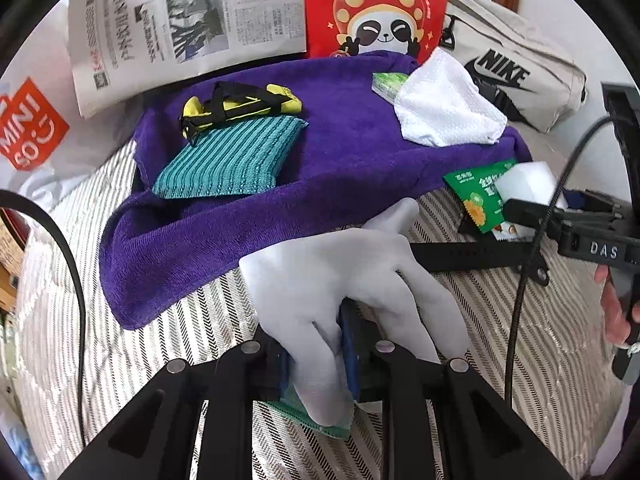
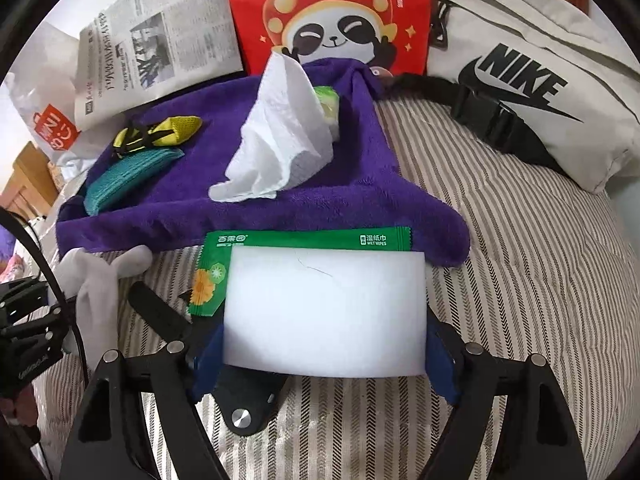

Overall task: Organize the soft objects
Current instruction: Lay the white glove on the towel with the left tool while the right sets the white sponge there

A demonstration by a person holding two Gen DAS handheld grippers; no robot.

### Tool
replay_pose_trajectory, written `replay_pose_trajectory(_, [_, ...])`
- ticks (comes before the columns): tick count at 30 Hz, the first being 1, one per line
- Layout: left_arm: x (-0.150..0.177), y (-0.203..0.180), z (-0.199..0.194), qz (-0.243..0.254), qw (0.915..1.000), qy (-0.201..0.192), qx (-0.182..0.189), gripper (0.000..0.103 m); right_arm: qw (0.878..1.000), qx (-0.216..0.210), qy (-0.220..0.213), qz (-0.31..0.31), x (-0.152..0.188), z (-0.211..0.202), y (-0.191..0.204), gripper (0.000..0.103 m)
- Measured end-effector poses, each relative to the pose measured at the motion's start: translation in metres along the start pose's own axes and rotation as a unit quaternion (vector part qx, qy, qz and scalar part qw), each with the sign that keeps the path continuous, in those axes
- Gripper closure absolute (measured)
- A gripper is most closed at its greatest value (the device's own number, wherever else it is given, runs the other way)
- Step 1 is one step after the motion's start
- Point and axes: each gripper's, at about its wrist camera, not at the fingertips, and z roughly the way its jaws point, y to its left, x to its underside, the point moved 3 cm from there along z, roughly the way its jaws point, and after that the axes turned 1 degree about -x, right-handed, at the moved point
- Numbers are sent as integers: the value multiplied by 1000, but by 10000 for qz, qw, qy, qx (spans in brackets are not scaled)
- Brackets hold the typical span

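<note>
- Striped bedspread [image 2: 520,240] underfoot, purple towel [image 1: 340,184] spread across it, newspaper [image 1: 180,20], red panda bag [image 1: 376,8] and Nike pouch [image 2: 540,92] along the back.
- Left gripper [image 1: 316,364]: nearly closed, pinching grey glove [image 1: 340,280] at its cuff, glove fingers pointing ahead toward towel edge.
- Right gripper [image 2: 324,356]: wide, pads pressed on both short ends of white sponge block [image 2: 324,308], long axis crosswise, just short of the towel, over a green wet-wipes packet [image 2: 308,240].
- Teal cloth [image 1: 232,160], yellow strap pouch [image 1: 240,106], white tissue [image 2: 280,136] already on towel; both held items close to it, straight ahead.

The right gripper [image 2: 324,354] grips a white sponge block [image 2: 324,312] between its blue pads. A green wet-wipes packet [image 2: 308,239] lies behind it, against the purple towel [image 2: 200,204].
</note>
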Motion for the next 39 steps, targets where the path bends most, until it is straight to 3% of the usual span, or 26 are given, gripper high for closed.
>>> replay_pose_trajectory(15, [4, 20, -27, -565, 9955, -167, 746, 87, 9993, -147, -308, -149, 6, -47, -5, 22])
replay_pose_trajectory(26, [-1, 43, -55, -864, 9928, -365, 743, 87, 9984, -280, -392, -294, -4, -62, 8, 22])
replay_pose_trajectory(39, [-30, 56, -75, -963, 9921, -565, 568, 87, 9965, -424, -576, -428, -44, -77, 20, 22])
